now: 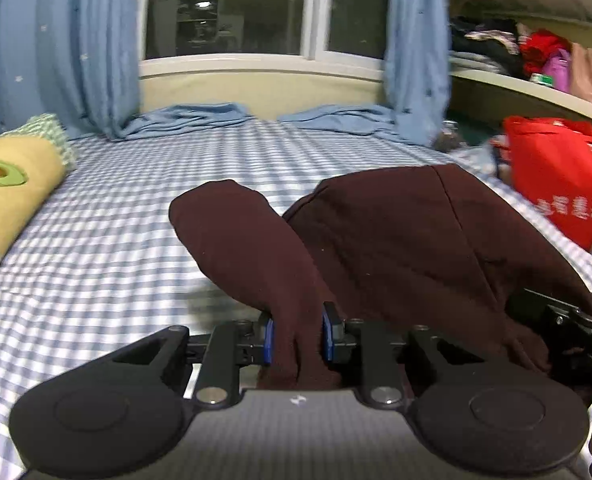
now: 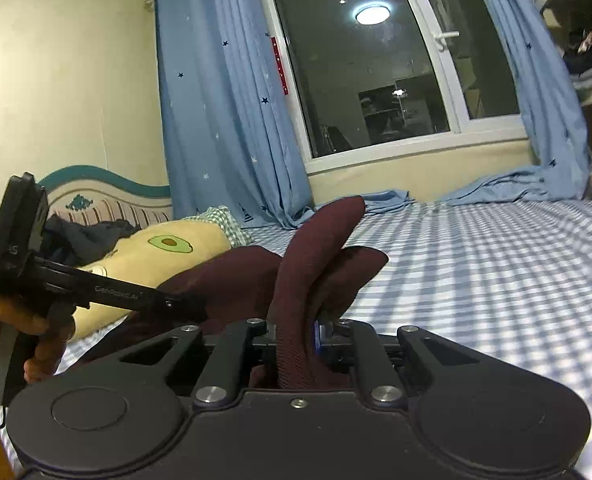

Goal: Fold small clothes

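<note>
The left gripper (image 1: 297,338) is black with blue pads (image 1: 269,340), and its jaws are pressed together on a thick bunch of the soft dark red cloth garment (image 1: 396,240). The right gripper (image 2: 314,336) is black too, and its jaws sit very narrow, pinching another bunch of the same dark red garment (image 2: 296,280). So both claws hold the cloth, one at each near corner.

The garment is lifted at the near side and hangs in folds over the bed with the blue and white checked sheet (image 1: 116,240). Its far part looks to rest on the sheet, about in the middle of the bed. One rounded flap sticks out to the left in the left wrist view.

In the right wrist view, a hand (image 2: 20,320) holds the handle of the left gripper on the left side.

A long yellow pillow with a green avocado picture (image 1: 8,200) lies at the left edge of the bed. Light blue curtains with little stars (image 2: 216,120) hang by the dark window (image 2: 356,72) on the far side. A bright red bag (image 1: 556,176) sits at the right.
</note>
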